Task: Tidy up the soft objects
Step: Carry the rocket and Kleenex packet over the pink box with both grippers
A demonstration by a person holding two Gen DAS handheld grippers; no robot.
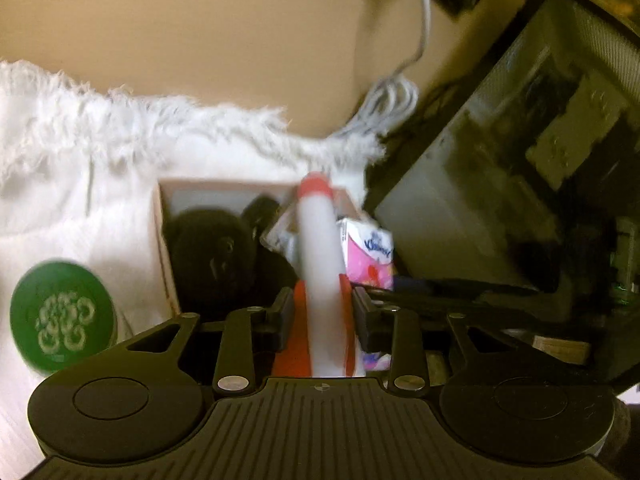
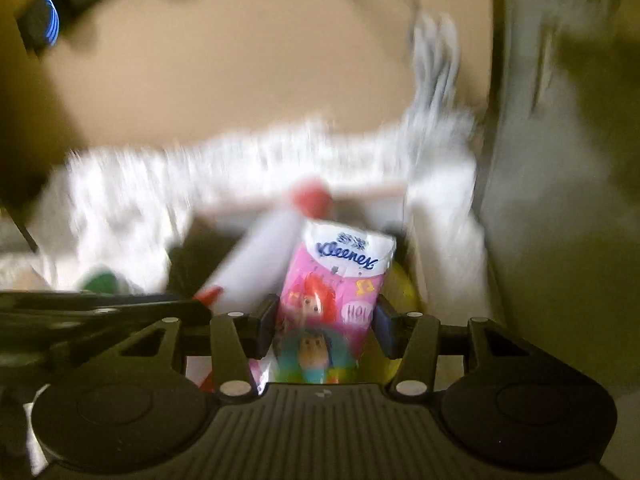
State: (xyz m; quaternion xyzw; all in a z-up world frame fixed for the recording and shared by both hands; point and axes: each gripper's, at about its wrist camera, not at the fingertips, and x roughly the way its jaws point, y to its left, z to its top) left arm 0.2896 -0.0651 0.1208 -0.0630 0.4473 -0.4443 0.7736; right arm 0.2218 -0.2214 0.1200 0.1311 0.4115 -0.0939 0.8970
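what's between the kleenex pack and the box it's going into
Nothing visible blocks it. The right gripper holds the Kleenex pack right above the open box. Beside it, the left gripper holds a white and red rocket toy; a black plush already lies inside.

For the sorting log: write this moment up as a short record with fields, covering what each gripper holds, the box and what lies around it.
left gripper: shut on the white and red toy rocket, nose pointing toward the box
right gripper: shut on the pink Kleenex pack
box: open, sits on the white fluffy rug
in box: black plush toy
beside box: green round lid
image quality: right wrist view blurred
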